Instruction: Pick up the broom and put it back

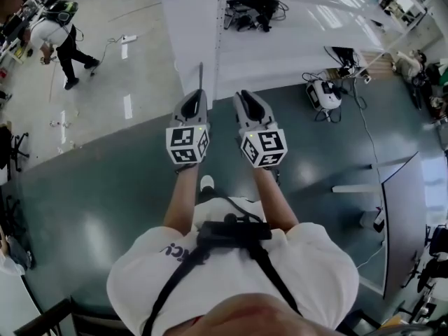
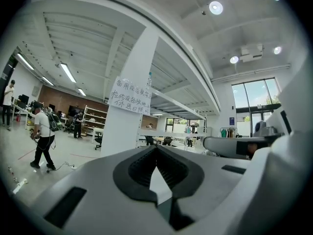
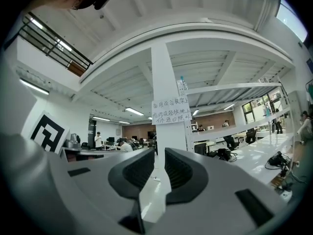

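A person stands on a dark green floor [image 1: 91,208], arms stretched forward, a pair of tongs in each hand, both held level and side by side. The left tongs [image 1: 197,96] are clenched, tips meeting with nothing between them. The right tongs [image 1: 246,98] are released, their pads a narrow gap apart and empty. Each carries a cube with square markers [image 1: 187,144] at its back.

Straight ahead rises a white pillar [image 1: 199,26] bearing a handwritten paper sign [image 2: 130,96]. A thin dark rod [image 1: 201,74] shows just beyond the left tongs' tip, against the pillar. Whether it is the broom cannot be told, and neither pair of tongs holds it.

Far to the left, another person [image 1: 59,37] walks across the pale floor.
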The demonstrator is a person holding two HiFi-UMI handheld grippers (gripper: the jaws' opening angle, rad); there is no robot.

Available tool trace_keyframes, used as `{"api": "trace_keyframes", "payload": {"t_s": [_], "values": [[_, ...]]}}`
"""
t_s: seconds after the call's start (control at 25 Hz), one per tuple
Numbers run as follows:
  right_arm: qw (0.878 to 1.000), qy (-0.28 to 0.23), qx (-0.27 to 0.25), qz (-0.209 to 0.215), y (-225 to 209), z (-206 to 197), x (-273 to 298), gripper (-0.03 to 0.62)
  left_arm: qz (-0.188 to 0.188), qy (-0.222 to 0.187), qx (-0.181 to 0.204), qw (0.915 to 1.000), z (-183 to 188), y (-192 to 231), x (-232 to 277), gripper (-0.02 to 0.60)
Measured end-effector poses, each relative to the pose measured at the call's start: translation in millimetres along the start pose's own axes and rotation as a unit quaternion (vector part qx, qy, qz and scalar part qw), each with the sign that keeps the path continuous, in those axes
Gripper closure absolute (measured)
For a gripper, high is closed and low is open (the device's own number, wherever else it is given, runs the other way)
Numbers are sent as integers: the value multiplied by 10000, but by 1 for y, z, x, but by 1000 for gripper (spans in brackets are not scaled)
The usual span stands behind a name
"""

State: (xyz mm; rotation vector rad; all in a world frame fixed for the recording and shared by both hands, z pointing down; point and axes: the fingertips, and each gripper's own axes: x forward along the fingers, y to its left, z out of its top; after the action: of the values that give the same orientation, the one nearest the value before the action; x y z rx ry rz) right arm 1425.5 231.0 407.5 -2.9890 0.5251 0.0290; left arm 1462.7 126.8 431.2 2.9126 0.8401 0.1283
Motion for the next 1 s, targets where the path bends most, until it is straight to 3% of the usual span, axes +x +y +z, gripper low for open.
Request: {"api": "trace_keyframes", "payload": {"t_s": [0.16, 0.52, 0.68, 0.8, 1.0], "values": [[9996, -82, 206, 158, -10, 0, -51, 549, 152, -11, 50, 9999, -1, -43, -26, 569], [9946, 16, 829, 632, -30, -20, -180, 549, 487, 305, 59, 9983, -49, -162, -109, 569], [9959, -28, 573, 699, -25, -3, -203, 551, 619, 148, 304, 9975, -28, -182, -128, 569], [9977, -109, 256, 611, -23, 16, -216, 586, 650, -7, 355, 9973, -12, -190, -140, 569], [9984, -303, -9, 480, -24, 39, -232, 586, 582, -136, 418, 9973, 0, -206, -149, 569]]}}
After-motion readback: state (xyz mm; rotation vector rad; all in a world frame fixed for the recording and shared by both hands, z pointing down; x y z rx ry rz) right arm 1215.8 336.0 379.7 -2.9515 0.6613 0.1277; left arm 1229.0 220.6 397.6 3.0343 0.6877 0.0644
